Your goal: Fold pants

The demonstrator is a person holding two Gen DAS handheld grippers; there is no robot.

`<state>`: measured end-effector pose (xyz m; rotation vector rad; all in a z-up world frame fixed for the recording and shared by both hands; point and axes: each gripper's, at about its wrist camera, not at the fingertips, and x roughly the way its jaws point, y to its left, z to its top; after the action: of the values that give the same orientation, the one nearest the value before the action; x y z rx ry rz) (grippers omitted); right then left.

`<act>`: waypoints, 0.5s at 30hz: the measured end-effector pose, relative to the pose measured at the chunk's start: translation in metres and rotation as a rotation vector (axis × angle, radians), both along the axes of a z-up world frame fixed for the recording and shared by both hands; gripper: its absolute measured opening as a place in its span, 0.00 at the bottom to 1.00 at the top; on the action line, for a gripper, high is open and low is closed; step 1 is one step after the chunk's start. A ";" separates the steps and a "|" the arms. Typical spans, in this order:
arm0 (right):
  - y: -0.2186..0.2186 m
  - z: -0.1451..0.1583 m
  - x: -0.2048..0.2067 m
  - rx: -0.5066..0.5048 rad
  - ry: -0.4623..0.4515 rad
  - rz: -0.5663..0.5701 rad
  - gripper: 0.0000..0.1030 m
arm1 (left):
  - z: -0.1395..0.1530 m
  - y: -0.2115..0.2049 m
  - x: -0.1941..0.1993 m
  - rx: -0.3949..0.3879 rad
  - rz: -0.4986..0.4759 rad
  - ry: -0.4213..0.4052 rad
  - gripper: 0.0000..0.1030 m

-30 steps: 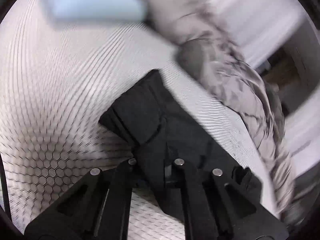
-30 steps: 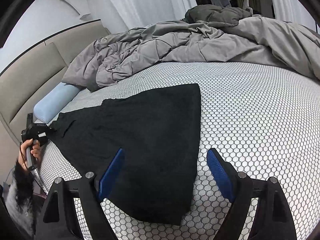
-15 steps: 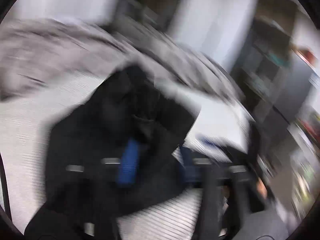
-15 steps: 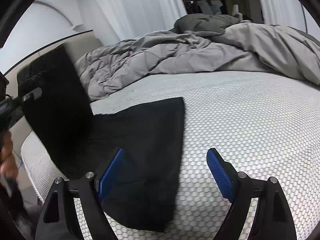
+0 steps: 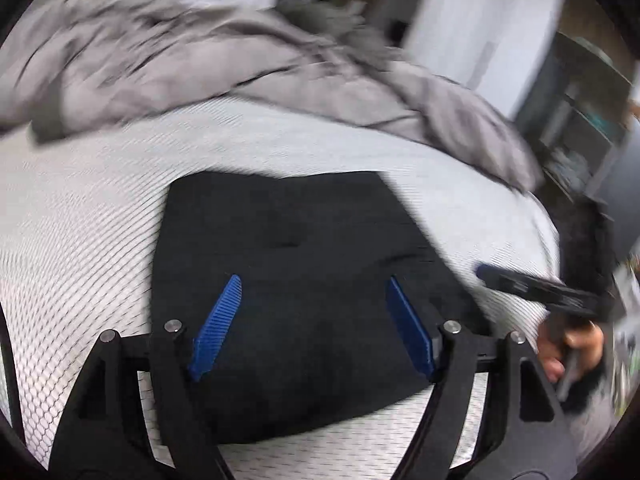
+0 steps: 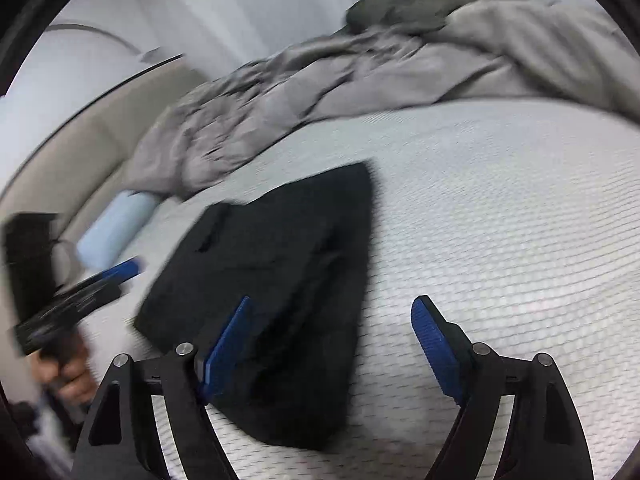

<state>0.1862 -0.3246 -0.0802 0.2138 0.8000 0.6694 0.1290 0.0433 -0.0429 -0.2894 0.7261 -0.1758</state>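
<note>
Pants (image 6: 276,292) are now a compact black rectangle lying flat on the honeycomb-patterned mattress (image 6: 500,220), sitting lower-middle in the right wrist view and dead centre in the left wrist view (image 5: 296,264). Big change from a second ago: back then they were spread out long across the bed with the left gripper clamped on the far end by the blue pillow (image 6: 116,228). Half a second ago that end was up in the air being swung over. Now it's been dropped on top of the near half, so that's one fold done.

Left gripper (image 5: 316,320) has let go. Its jaws are opening, blue pads spread wide over the cloth with nothing pinched between them. In the right wrist view you can see it at the left edge (image 6: 76,300), off to the side of the bundle.

Right gripper (image 6: 332,344) has barely budged. Its jaws are narrowing a bit but it's released too: one pad hovers over the near edge of the pants, the other over bare mattress, nothing grasped.

My read: the lengthwise fold-over looks finished and the stack looks fairly square, though motion blur hides the edges. Probably one more fold or a quick smoothing left. Rumpled grey duvet (image 6: 320,76) sits well behind, not in the way.
</note>
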 end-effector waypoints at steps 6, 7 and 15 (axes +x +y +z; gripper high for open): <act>0.034 -0.007 0.004 0.153 0.135 0.172 0.60 | -0.022 0.054 -0.010 -0.051 0.076 0.029 0.70; 0.037 -0.009 0.004 0.155 0.149 0.173 0.60 | -0.024 0.059 -0.009 -0.049 0.082 0.025 0.70; 0.036 -0.015 0.014 0.258 0.235 0.189 0.60 | -0.024 0.070 -0.034 -0.028 0.075 0.026 0.70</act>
<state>0.1999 -0.2888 -0.0952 0.4611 0.9658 0.9386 0.0945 0.1132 -0.0669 -0.3451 0.7382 -0.1116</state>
